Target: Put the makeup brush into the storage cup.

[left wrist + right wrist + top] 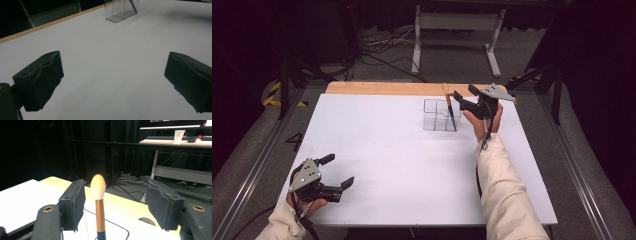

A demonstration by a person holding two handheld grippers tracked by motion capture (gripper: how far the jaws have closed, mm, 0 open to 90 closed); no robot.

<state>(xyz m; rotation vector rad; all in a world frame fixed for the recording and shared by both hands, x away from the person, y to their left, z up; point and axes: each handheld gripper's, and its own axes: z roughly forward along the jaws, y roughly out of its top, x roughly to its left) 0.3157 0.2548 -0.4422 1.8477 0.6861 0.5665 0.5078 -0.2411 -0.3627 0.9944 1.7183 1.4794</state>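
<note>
One makeup brush, pale rounded bristle tip up, copper ferrule, dark handle, stands in one clear compartmented organizer at the table's far edge; the right gripper flanks it, jaws apart, not touching; the left gripper rests near the front-left corner, jaws wide, nothing between them.

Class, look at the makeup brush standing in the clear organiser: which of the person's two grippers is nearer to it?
Right. The right gripper sits just beside the brush, jaws open either side of its tip. The left gripper rests far off at the table's near left corner.
</note>
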